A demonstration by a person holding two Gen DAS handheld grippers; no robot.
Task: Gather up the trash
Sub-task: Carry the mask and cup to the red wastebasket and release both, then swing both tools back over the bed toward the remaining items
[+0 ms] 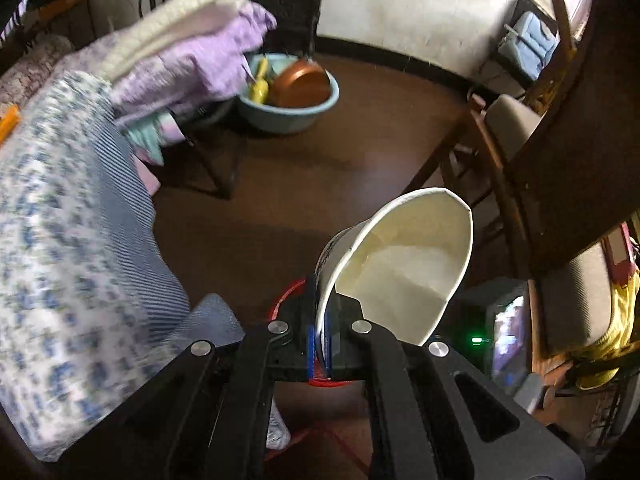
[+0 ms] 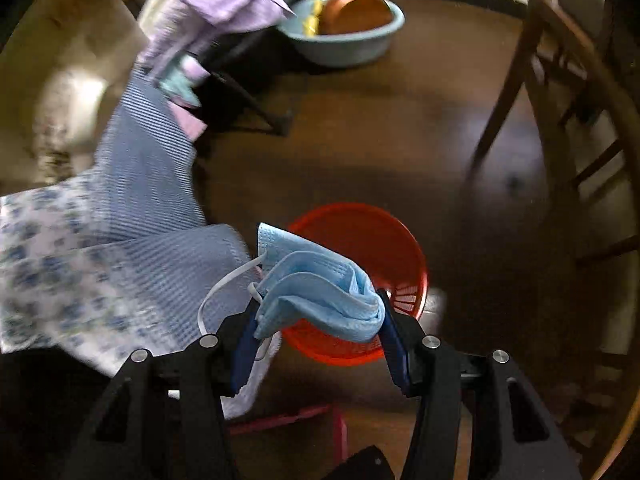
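Note:
My left gripper is shut on the rim of a crumpled white paper cup, whose open mouth faces the camera. Just behind its fingers a sliver of the red plastic basket shows on the dark floor. In the right wrist view a crumpled light blue face mask stretches between the two fingers of my right gripper, which is shut on it. A white ear loop dangles to the left. The mask hangs over the near rim of the red basket, which looks empty inside.
Floral and striped bedding hangs down at the left, close to the basket. A light blue basin holding a copper bowl sits further back. A wooden chair stands at the right, and black stand legs are behind the bedding.

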